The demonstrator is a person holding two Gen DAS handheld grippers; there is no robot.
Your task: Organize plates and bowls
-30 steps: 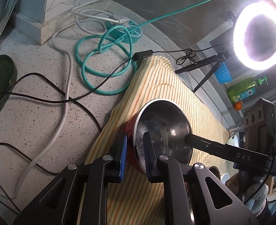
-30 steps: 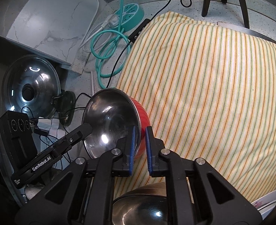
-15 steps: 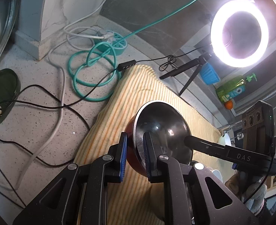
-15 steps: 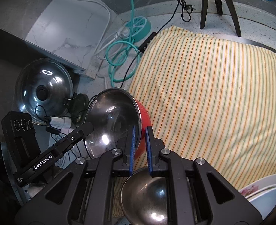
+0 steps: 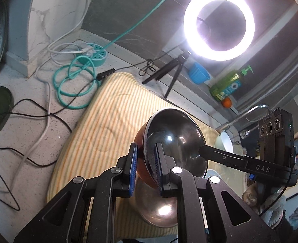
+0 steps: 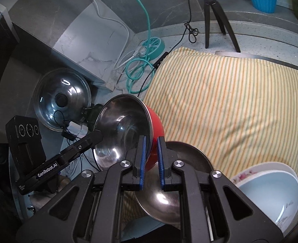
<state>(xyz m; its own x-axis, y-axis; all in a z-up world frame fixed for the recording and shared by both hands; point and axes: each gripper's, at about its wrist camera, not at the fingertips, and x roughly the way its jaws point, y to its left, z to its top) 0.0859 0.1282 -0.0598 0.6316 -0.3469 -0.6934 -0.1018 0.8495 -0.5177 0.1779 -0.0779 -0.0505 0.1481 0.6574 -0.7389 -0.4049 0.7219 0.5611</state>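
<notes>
A red bowl with a steel inside (image 5: 175,141) hangs in the air, tilted, over the striped cloth (image 5: 108,121). My left gripper (image 5: 145,170) is shut on its near rim. My right gripper (image 6: 151,160) is shut on the opposite rim of the red bowl (image 6: 126,133). A plain steel bowl (image 6: 169,194) sits on the cloth just below the red one; it also shows in the left wrist view (image 5: 159,206). A white flowered bowl with a pale blue inside (image 6: 270,190) stands to its right.
A ring light (image 5: 218,25) on a tripod, a blue cup (image 5: 198,74) and a green soap bottle (image 5: 228,86) stand behind the cloth. A teal cable coil (image 5: 76,81) and loose cords lie left. A pot lid (image 6: 62,99) leans at the left wall.
Both grippers have lifted the red bowl off the cloth and carried it toward the near side, over the steel bowl. The flowered bowl has come into the right view.
</notes>
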